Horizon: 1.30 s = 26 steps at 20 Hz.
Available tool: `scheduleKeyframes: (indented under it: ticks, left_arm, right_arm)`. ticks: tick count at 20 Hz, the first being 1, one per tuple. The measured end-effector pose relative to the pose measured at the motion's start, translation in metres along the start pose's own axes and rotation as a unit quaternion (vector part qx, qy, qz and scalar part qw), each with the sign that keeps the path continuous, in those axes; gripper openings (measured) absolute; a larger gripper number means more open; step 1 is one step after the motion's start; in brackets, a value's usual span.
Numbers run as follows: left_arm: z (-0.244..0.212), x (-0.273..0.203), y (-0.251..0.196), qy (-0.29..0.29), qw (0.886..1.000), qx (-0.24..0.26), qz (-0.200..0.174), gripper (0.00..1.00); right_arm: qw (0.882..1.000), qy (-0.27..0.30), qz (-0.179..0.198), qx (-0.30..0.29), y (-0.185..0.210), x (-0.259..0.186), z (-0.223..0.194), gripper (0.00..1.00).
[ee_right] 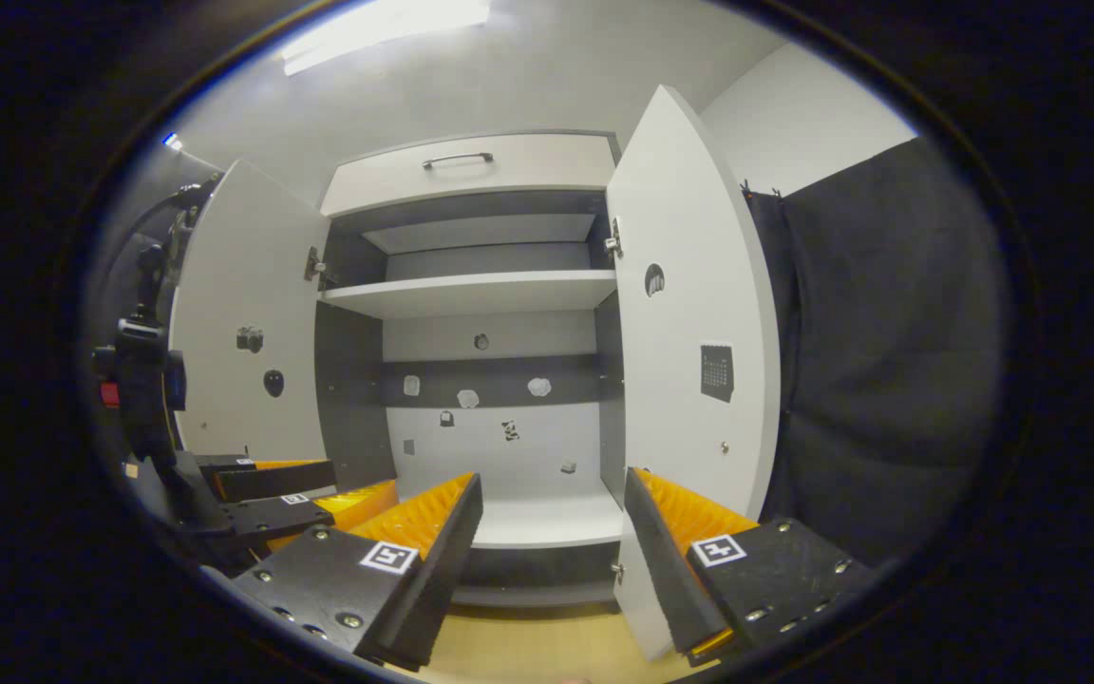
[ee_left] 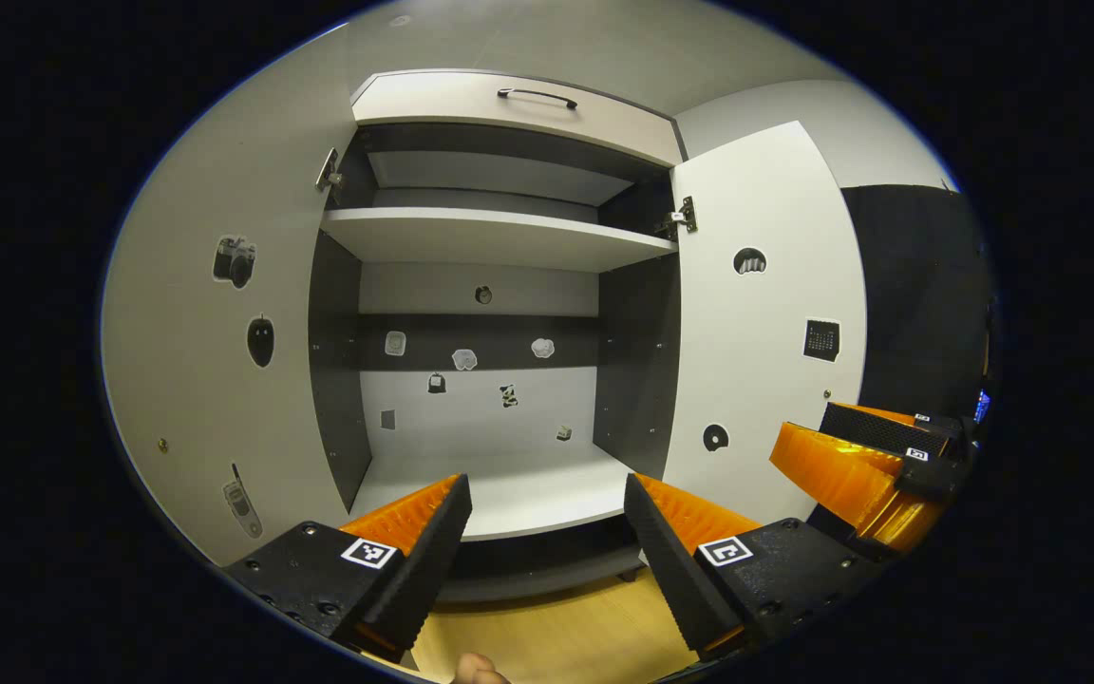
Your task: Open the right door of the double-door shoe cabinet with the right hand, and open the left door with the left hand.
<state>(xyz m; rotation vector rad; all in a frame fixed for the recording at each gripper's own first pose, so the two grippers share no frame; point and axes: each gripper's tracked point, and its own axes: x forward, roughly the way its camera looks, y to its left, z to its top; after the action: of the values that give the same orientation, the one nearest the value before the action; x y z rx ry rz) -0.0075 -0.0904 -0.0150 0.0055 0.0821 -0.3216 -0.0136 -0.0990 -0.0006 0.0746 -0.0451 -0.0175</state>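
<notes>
The shoe cabinet [ee_left: 499, 237] [ee_right: 471, 290] stands with both doors swung wide. Its left door [ee_left: 224, 361] [ee_right: 243, 323] and right door [ee_left: 765, 323] [ee_right: 689, 313] are white inside and carry small stickers. A shelf [ee_left: 495, 228] crosses the bare interior, and stickers dot the back panel. My left gripper [ee_left: 547, 494] is open in front of the cabinet floor, nothing between its fingers. My right gripper [ee_right: 552, 494] is also open and holds nothing, its right finger [ee_right: 661, 551] close beside the right door's lower edge. The right gripper [ee_left: 875, 465] sits low at the right of the left gripper view; the left gripper [ee_right: 272, 494] sits low at the left of the right gripper view.
A closed drawer with a dark handle [ee_left: 537, 95] [ee_right: 457, 159] tops the cabinet. Black cloth [ee_right: 879, 361] hangs right of the right door. Light wooden floor [ee_left: 547, 627] lies under the grippers. A fingertip [ee_left: 479, 670] shows at the bottom edge.
</notes>
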Motion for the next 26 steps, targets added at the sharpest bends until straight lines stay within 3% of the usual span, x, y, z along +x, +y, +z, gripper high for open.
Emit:
scheduleKeyframes:
  ticks: [2,5,6,18,26]
  left_arm:
    - [-0.001,0.003,-0.001,0.000,1.000,-0.004,-0.004,0.99]
    - [-0.004,0.007,-0.005,0.005,1.000,-0.009,-0.011,1.00]
    - [-0.004,0.009,-0.006,0.006,1.000,-0.009,-0.012,1.00]
    - [-0.002,0.026,-0.019,0.005,1.000,-0.003,-0.028,1.00]
    - [0.000,0.030,-0.010,0.003,1.000,-0.003,-0.018,1.00]
  right_arm:
    - [1.000,0.004,-0.007,0.003,-0.002,-0.001,-0.002,0.84]
    - [1.000,0.005,-0.015,0.000,-0.004,-0.005,-0.003,0.93]
    - [1.000,0.003,-0.019,-0.003,-0.005,-0.007,-0.003,0.89]
    - [0.999,0.001,-0.041,-0.007,-0.019,-0.007,-0.005,0.93]
    - [0.999,0.005,-0.036,-0.010,-0.019,-0.001,-0.007,0.93]
